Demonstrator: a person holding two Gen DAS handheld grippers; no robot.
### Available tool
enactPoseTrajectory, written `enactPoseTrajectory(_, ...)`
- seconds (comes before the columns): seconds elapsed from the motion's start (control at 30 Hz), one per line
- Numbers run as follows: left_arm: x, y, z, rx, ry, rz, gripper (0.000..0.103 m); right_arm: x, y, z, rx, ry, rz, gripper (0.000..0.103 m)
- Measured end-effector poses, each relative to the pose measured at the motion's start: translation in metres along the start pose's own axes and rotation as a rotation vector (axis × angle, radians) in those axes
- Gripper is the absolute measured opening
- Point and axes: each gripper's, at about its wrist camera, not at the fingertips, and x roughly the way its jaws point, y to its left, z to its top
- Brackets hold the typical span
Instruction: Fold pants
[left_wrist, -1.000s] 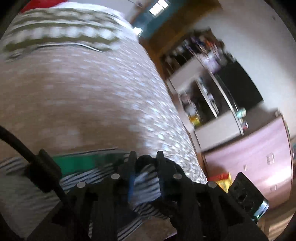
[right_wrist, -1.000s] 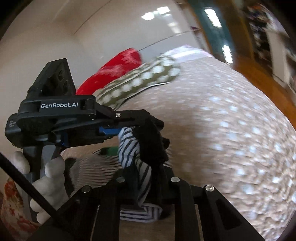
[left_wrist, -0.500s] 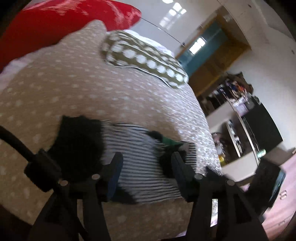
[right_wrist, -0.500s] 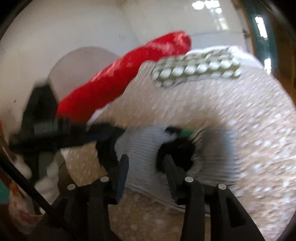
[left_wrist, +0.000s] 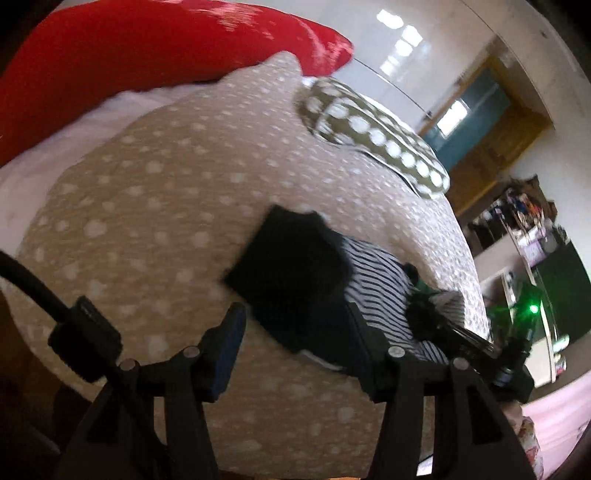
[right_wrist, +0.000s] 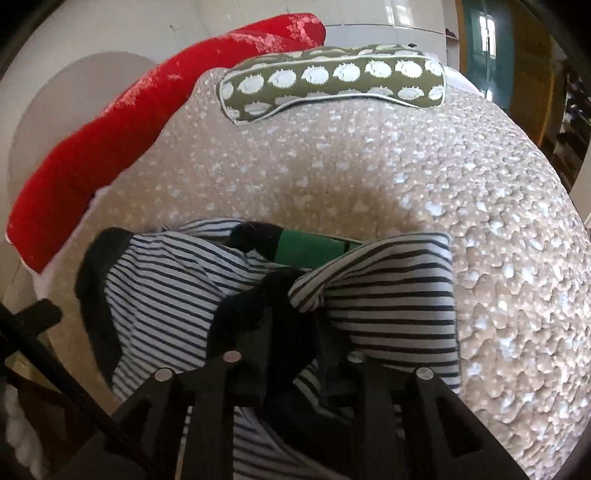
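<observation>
The striped pants (left_wrist: 376, 273) lie folded over on the spotted bedspread (left_wrist: 147, 206), black cuff (left_wrist: 295, 258) towards me. My left gripper (left_wrist: 295, 328) is open; its fingers straddle the cuff's near edge without pinching it. In the right wrist view the pants (right_wrist: 388, 295) show a green waistband (right_wrist: 306, 247) and a black cuff (right_wrist: 96, 280) at the left. My right gripper (right_wrist: 291, 325) is closing, with a bunch of black and striped cloth pinched between its fingers. It also shows in the left wrist view as the right gripper (left_wrist: 424, 317) at the pants' far end.
A red pillow (right_wrist: 110, 147) and an olive dotted cushion (right_wrist: 332, 81) lie at the head of the bed. Shelves and a cabinet (left_wrist: 532, 236) stand beyond the bed's right edge. A white-gloved hand (right_wrist: 16, 432) shows at the lower left.
My left gripper let go of the striped cloth, opened and swung over to the black cuff. My right gripper opened, dropped onto the pants near the green band and narrowed on the cloth.
</observation>
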Motion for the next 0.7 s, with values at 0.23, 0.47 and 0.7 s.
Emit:
enactPoseTrajectory(0.23, -0.01, 0.048, 0.004, -0.12, -0.046, -0.001, 0.053, -0.049, 0.037, 0.022, -0.062, -0.053, 0.042, 0.038)
enactPoseTrajectory(0.47, -0.025, 0.074, 0.001, -0.153, -0.077, 0.043, 0.052, 0.001, 0.133, 0.052, -0.14, 0.107, 0.173, 0.064)
enactPoseTrajectory(0.7, -0.039, 0.097, -0.005, -0.185, -0.106, 0.095, 0.053, 0.075, 0.21, 0.052, -0.253, 0.238, -0.019, 0.077)
